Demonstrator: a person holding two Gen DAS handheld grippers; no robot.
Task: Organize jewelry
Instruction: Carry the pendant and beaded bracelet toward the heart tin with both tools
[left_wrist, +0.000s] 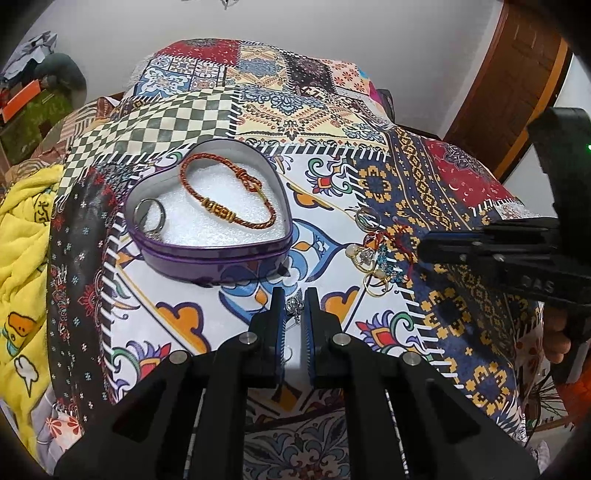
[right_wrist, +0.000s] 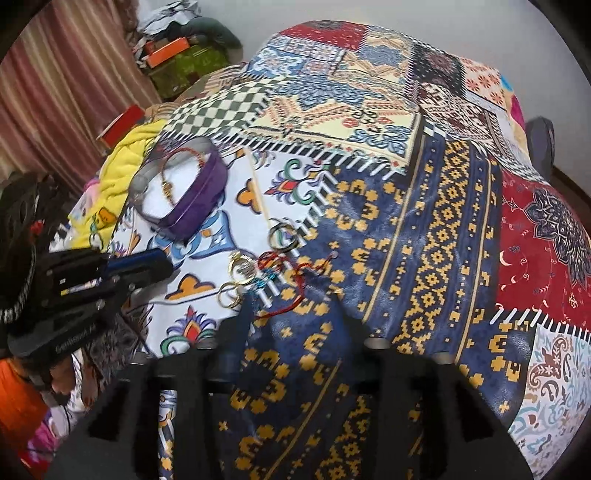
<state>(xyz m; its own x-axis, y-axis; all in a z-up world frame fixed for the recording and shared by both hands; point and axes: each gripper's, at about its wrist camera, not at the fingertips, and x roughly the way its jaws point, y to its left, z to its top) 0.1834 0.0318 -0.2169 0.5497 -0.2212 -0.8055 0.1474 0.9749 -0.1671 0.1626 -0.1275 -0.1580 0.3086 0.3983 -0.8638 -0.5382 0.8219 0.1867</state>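
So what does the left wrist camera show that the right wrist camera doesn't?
Only the left wrist view shows the left gripper shut on a small silver trinket, and the silver ring lying beside the braided bracelet on the tin's white padding. Only the right wrist view shows the right gripper with jaws apart and nothing between them, just short of the red cord. Both show the purple heart tin and the loose pile of rings on the patchwork cloth.
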